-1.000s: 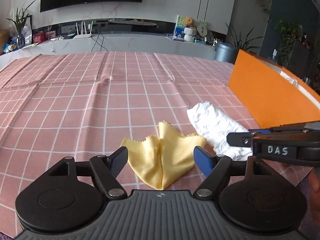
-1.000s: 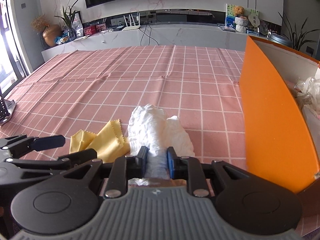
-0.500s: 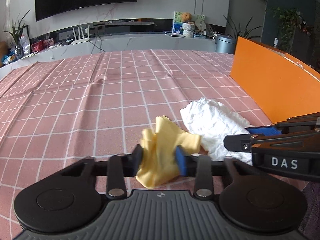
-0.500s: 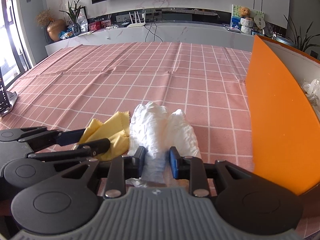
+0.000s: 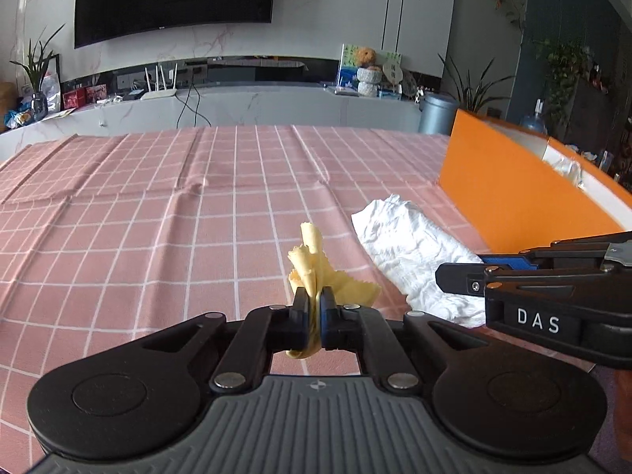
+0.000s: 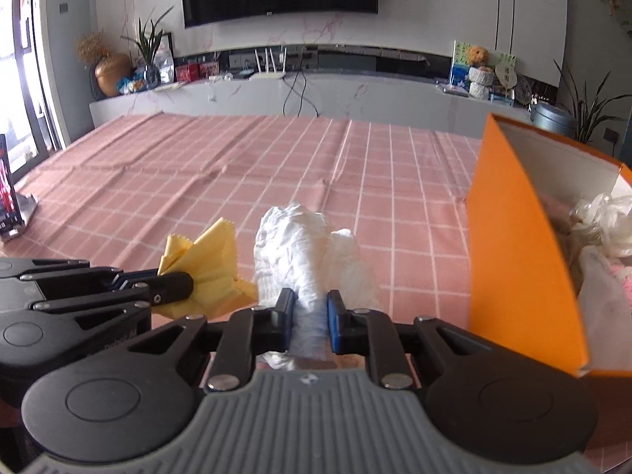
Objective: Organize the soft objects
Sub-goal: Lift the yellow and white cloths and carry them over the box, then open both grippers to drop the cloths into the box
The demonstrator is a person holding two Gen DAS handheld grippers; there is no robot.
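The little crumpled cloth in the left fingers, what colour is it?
Yellow, seen best from the right wrist.

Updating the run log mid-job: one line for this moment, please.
left gripper: shut on yellow cloth | right gripper: shut on white cloth | orange box: open, right of both

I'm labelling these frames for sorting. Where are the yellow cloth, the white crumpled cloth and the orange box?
yellow cloth (image 5: 347,285): left wrist view, flat corner right of the fingers.
white crumpled cloth (image 6: 292,237): right wrist view, upper bunched part.
orange box (image 6: 517,260): right wrist view, outer side wall.
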